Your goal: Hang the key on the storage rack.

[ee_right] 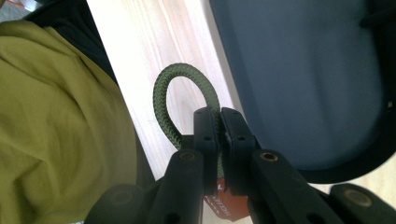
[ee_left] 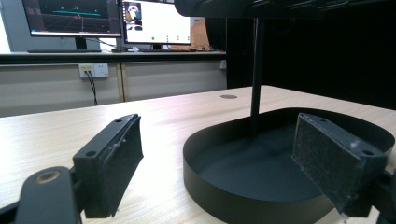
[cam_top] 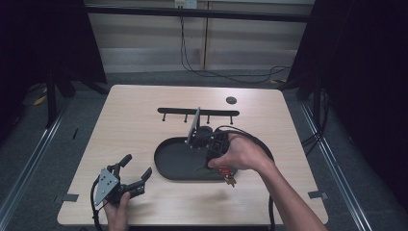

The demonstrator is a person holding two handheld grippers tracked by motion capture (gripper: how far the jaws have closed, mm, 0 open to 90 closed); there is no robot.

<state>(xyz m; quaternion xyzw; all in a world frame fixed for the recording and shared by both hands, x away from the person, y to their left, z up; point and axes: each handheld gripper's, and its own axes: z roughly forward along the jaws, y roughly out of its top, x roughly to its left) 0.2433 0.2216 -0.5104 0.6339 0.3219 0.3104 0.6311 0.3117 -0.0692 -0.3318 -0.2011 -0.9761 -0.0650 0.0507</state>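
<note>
Our right gripper (ee_right: pixel 219 116) is clamped shut on a loop of olive-green braided cord (ee_right: pixel 163 100) with an orange tag (ee_right: pixel 224 207), above the near right edge of the black oval tray (cam_top: pixel 166 161) on the pale wooden surface (cam_top: pixel 134 125). Our left gripper (cam_top: pixel 137 174), wide open and empty, sits near left of the tray.

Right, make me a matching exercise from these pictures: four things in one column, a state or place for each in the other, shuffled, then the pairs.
Things
1. left gripper
2. right gripper
3. green cord loop
4. black tray

States or places
A. pinched between shut jaws
B. lying on the wooden table
C. jaws apart, nothing between them
D. jaws shut on a cord

Pairs: 1-C, 2-D, 3-A, 4-B
</note>
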